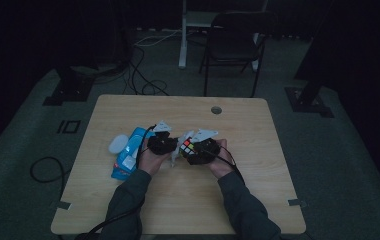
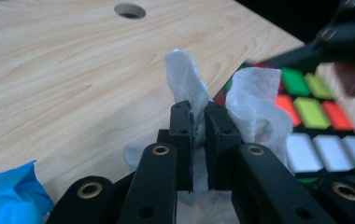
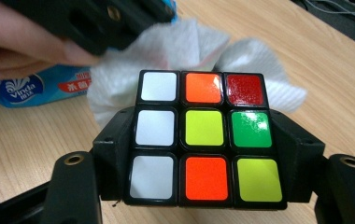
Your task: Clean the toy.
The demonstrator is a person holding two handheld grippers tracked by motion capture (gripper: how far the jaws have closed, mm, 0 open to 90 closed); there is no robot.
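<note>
**Cube and tissue meet mid-surface**

The right tool [image 3: 203, 154] clamps a glossy, square-tiled puzzle cube [image 3: 203, 135] above the pale woodgrain surface [image 1: 238, 185]. The left tool [image 2: 198, 126] pinches a crumpled white tissue [image 2: 185, 81] beside the cube, near a blue plastic tissue pack [image 1: 128, 155].

One legible marking is noted. The blue tissue pack [image 3: 35, 88], seen in the right gripper view, carries the brand name "Vinda" in white letters inside a dark blue oval with a swirl emblem above it. An orange-red band beside the oval bears white Chinese characters, too blurred to read.
</note>
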